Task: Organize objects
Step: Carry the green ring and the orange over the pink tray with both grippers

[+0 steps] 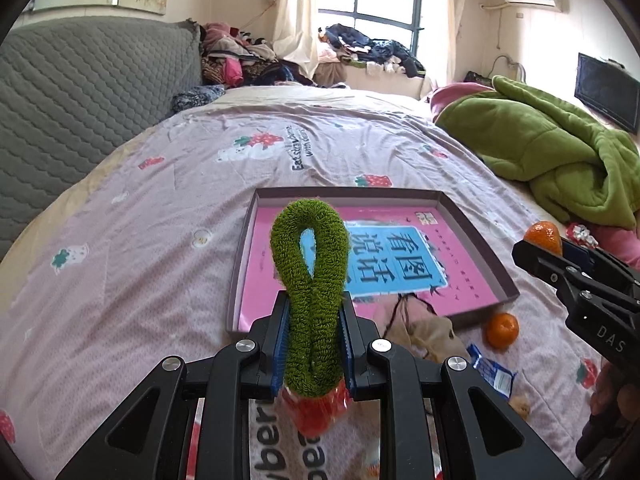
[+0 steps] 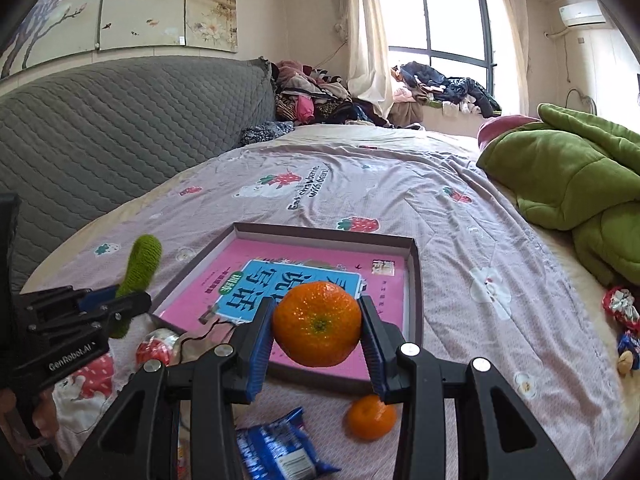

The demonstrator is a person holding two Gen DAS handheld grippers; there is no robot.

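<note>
My left gripper [image 1: 313, 320] is shut on a green fuzzy hair band [image 1: 310, 280], held upright above the bed near the tray's near left corner. My right gripper [image 2: 318, 320] is shut on an orange [image 2: 317, 323], held above the near edge of the shallow box tray [image 2: 414, 280]. The tray [image 1: 480, 240] holds a pink and blue book [image 1: 384, 260]. A second orange [image 2: 371, 417] lies on the bedsheet just in front of the tray. The right gripper and its orange [image 1: 543, 236] show at the right of the left wrist view.
A blue snack packet [image 2: 280, 446], a red wrapped sweet [image 2: 154, 346] and a beige pouch with a cord [image 1: 428, 332] lie in front of the tray. More sweets [image 2: 622, 308] lie to the right. A green blanket [image 2: 572, 184] sits far right, a grey headboard [image 2: 120, 140] left.
</note>
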